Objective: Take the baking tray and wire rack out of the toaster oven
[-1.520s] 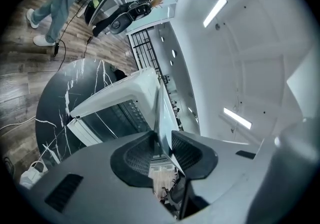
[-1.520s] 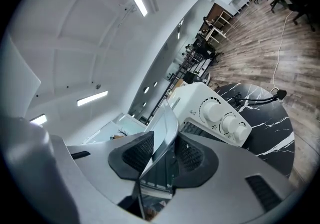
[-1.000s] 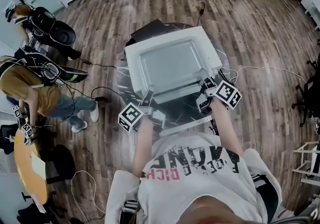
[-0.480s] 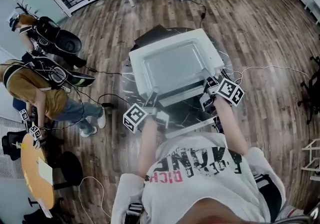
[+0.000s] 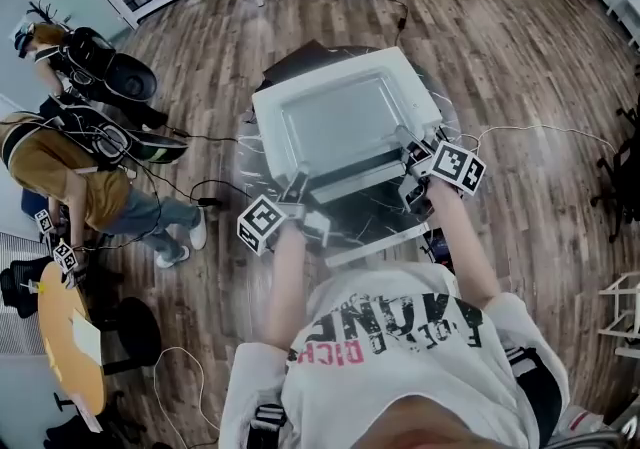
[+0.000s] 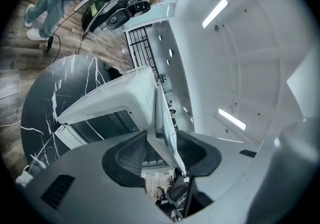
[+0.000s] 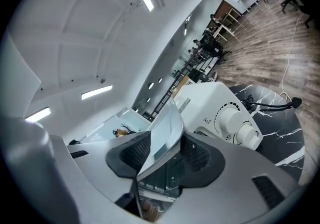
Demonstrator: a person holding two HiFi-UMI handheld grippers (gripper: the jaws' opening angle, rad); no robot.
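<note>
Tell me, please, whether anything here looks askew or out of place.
The baking tray appears to lie on top of the toaster oven, not inside it. Its near rim stands between the jaws of the left claw and right claw, which have just been opening. Nothing looks spilled or damaged.

Black marble table [image 6: 45, 96], bystander [image 5: 68, 177], wood floor [image 5: 520, 67]

Round dark marbled worktop [image 6: 45, 98] with white veins, on wood floor [image 5: 200, 57], white oven [image 7: 210, 99] standing on it, black cable [image 7: 272, 104] beside the oven.
</note>
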